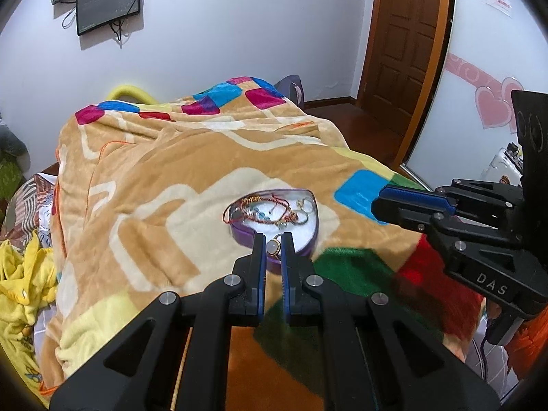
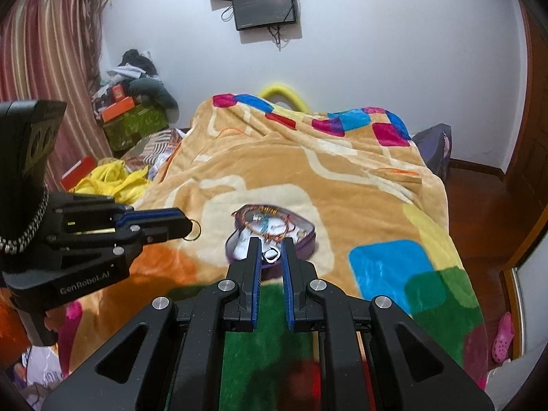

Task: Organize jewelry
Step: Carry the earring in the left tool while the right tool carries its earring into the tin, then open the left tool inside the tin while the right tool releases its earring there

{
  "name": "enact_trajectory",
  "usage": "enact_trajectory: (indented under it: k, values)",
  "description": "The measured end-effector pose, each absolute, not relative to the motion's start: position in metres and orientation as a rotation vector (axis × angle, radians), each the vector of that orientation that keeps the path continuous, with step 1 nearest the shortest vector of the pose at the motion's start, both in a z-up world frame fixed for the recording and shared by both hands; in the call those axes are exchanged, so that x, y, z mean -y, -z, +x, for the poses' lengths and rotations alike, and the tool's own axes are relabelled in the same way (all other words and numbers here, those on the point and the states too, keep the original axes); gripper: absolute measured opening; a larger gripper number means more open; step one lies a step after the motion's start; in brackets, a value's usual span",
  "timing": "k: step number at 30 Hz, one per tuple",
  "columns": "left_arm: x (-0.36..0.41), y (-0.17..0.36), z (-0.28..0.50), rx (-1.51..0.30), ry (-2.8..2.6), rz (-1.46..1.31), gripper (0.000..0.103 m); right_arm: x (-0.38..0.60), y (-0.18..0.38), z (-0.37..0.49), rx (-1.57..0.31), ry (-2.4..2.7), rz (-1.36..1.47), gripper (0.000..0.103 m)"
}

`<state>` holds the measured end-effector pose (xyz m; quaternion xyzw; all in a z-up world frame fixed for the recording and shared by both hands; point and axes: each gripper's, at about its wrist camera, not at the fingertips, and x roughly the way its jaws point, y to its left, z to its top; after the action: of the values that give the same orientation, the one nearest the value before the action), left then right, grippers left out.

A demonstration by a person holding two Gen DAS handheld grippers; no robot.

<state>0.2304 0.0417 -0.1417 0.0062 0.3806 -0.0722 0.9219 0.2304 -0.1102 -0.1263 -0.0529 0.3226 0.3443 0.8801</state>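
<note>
The purple heart-shaped tin (image 1: 310,239), lined white and strewn with red cord bracelets (image 1: 270,210), sits on the tan plush blanket with coloured squares (image 1: 164,157), straight ahead of both grippers and just past their tips. The left gripper (image 1: 273,245) is pinched on a gold ring with a pale oval stone (image 1: 276,248), held just above the tin's near rim; in the right wrist view that ring's band sticks out sideways from the left tips. The right gripper (image 2: 270,251) is clamped on a small silver-toned piece with a pale face (image 2: 271,254), too blurred to name, also over the tin's near edge. Both loads lie across their fingers rather than along them. The 2 grippers look about equally near the tin, left one approaching from the left, right one from the right, so the drop probably needs only a short forward reach before release. Readable writing: "DAS" on the right gripper's body, "GenRobot.AI" on the left's.
</note>
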Motion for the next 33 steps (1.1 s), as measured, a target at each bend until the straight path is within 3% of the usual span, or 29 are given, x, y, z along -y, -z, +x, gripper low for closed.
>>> enact_trajectory:
  k: [17,33]
  values:
    - [-0.048,0.154,0.293,-0.793,0.125,-0.013,0.007,0.082,0.152,0.271,-0.749,-0.753,-0.113,0.010]
    - [-0.044,0.169,0.303,-0.842,0.142,-0.024,0.008,0.070,0.169,0.280,-0.829,-0.783,-0.171,0.011]
